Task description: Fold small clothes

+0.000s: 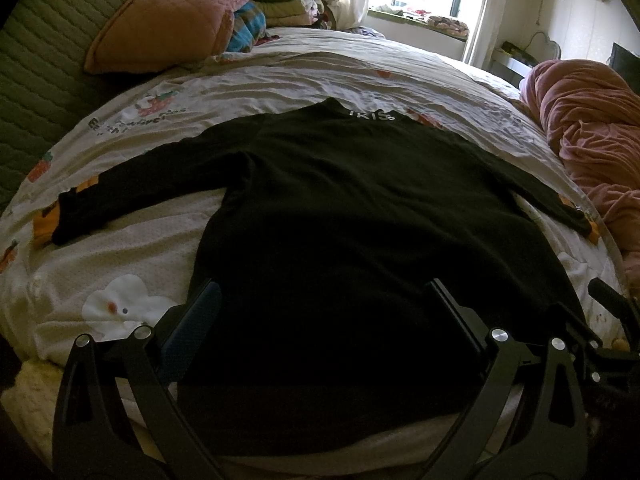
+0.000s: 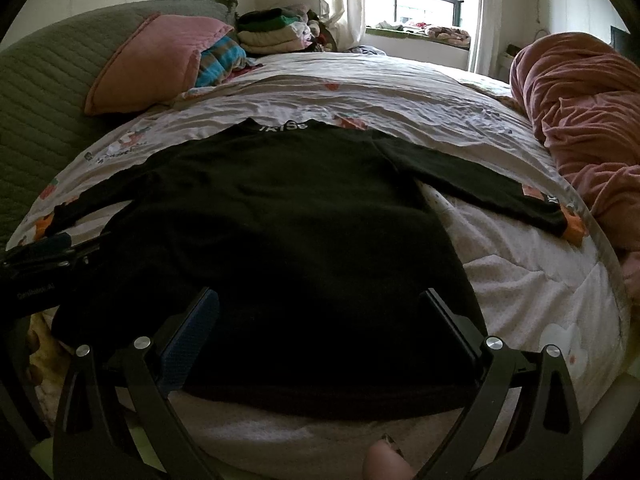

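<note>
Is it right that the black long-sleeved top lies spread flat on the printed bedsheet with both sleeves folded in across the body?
Not quite. The black long-sleeved top does lie flat on the printed bedsheet, but both sleeves are stretched outward, not folded in. The right wrist view shows them extending to each side.

My left black two-finger gripper point(image 1: 320, 320) has matte curved link arms pinned with round silver screws point(image 1: 500, 335), and its left finger carries a blue dimpled rubber pad point(image 1: 196, 328). My right black two-finger gripper point(image 2: 318, 322) is built the same, with its own blue textured pad point(image 2: 192, 340). From the right wrist view, small white lettering point(image 2: 35, 296), too small to read, marks the left unit's body.
</note>
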Demonstrator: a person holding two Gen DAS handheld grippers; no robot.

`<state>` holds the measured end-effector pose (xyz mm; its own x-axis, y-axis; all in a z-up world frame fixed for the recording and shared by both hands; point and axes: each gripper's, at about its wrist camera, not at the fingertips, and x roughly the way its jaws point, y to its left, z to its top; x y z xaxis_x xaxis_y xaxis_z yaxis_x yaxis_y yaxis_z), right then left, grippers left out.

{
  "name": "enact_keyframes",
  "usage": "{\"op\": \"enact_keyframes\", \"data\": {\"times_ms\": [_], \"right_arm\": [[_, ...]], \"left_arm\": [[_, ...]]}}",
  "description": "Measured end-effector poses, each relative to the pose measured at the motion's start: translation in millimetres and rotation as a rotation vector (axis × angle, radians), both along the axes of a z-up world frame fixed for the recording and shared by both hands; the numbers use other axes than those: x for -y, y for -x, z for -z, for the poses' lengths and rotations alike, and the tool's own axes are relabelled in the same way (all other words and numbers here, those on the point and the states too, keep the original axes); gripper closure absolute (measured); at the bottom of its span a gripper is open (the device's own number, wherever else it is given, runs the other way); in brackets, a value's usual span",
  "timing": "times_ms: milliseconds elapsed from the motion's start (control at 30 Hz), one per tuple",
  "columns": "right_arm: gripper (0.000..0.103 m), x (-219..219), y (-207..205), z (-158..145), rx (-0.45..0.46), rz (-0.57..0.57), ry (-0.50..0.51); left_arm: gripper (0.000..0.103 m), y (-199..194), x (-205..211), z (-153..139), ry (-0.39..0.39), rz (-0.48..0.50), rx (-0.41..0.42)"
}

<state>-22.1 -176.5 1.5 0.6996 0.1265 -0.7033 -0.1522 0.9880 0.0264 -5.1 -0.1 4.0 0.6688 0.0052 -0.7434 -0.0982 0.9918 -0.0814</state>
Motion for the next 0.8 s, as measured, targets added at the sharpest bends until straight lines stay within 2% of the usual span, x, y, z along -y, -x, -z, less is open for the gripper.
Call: {"op": "enact_keyframes", "data": {"times_ms": [433,800], "right_arm": [[0.004,-2,-5,-1,-0.004,-0.005,-0.004],[0.004,1,-28,1,-0.024,-0.024,-0.032]], "left_arm": [[0.008,-1,-3,-2,0.007,-0.007,0.000],[0.008,-22,-6,-3,0.015,-0.010,-0.023]]}}
